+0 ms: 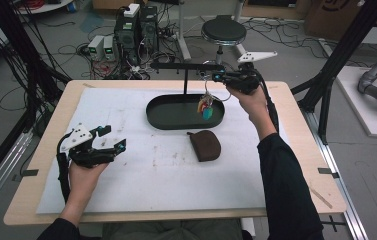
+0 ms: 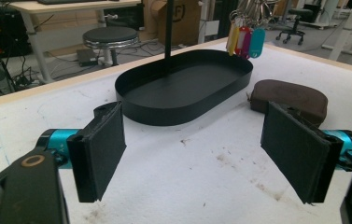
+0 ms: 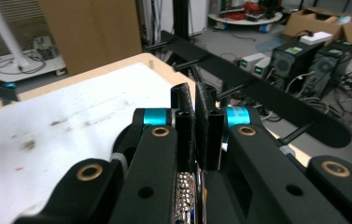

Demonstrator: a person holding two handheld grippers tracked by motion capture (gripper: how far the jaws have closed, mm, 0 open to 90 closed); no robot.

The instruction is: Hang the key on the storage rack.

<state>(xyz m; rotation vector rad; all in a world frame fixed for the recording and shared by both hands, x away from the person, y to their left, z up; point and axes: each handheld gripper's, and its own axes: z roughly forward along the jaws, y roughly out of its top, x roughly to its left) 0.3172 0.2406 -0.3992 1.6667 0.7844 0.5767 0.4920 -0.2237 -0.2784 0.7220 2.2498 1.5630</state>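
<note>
The right gripper [image 1: 219,76], clamped on the ring of a bunch of keys [image 1: 206,106] dangling over the black tray [image 1: 176,121], nears the stand's bar [image 1: 186,65], evidently to hook them there; the left gripper [image 1: 110,137] rests open.

Trays: one black oval tray [image 1: 152,113], toward the table's far edge.
Stands: one black hook stand [image 1: 185,66], rising from the tray.
Pouches: one brown pouch [image 1: 205,145].
Key bunches: one key bunch [image 1: 206,105], apparently carrying three coloured tags.
Grippers: two.
</note>
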